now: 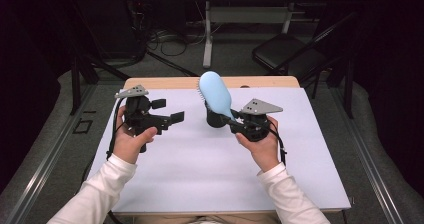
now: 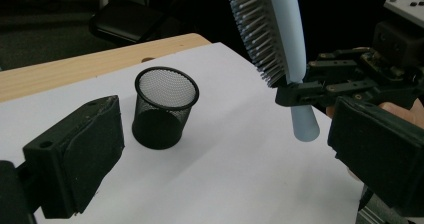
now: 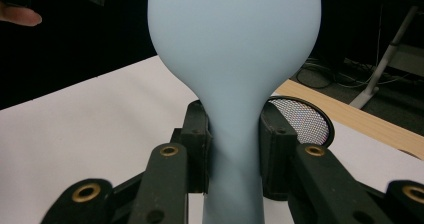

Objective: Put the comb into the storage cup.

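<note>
A light blue hairbrush [image 1: 215,91] stands tilted in the air, head up and bristles toward the left. My right gripper [image 1: 232,118] is shut on its handle, and in the right gripper view both jaws of the right gripper [image 3: 235,154] press the hairbrush [image 3: 235,49] at its narrow neck. A black mesh cup [image 1: 214,120] stands upright on the white sheet just below and behind the brush. In the left gripper view the mesh cup [image 2: 163,107] looks empty. My left gripper [image 1: 169,111] hovers left of the cup, open, with nothing in it; the left gripper [image 2: 225,164] has its jaws wide apart.
The white sheet [image 1: 200,169] covers most of the wooden table [image 1: 165,82]. Beyond the far edge are a black folding chair [image 1: 287,51], a desk leg [image 1: 207,34] and floor cables [image 1: 167,39]. Dark frame bars run along both sides.
</note>
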### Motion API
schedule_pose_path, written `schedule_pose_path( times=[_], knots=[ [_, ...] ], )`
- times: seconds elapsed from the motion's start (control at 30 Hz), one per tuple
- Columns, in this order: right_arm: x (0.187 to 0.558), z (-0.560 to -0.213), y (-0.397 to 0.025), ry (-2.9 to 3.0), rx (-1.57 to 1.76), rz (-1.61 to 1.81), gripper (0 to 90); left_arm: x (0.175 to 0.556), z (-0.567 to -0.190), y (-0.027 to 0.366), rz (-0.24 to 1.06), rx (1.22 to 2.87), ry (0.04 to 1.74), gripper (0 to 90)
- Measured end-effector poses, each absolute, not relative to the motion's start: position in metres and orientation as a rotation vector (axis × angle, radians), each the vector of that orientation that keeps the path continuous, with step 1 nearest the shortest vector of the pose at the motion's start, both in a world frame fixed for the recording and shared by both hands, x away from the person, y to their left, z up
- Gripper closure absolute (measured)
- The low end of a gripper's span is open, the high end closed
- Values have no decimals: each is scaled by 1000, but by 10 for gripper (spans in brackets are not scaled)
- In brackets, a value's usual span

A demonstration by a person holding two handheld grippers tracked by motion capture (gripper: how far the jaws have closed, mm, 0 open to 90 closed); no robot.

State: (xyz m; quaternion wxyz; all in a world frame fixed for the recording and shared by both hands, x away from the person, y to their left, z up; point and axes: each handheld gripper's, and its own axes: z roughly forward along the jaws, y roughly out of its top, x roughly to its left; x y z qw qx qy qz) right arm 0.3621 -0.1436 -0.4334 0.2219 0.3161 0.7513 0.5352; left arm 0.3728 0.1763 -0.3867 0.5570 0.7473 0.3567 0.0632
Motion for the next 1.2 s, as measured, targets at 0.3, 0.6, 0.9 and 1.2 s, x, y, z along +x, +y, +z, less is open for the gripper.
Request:
schedule_pose_path(
  times=[0.3,0.6,0.9,1.2],
  knots=[
    [362,-433,-144,2074,871,1480,696,379,-377,165,144,1769,817,20],
    [362,-433,-144,2075,868,1480,696,384,-376,154,123,1775,805,21],
    [361,-433,-143,2074,865,1483,696,388,-371,142,99,1785,787,21],
    [361,-433,-143,2072,867,1486,696,396,-367,130,77,1791,790,21]
  ],
)
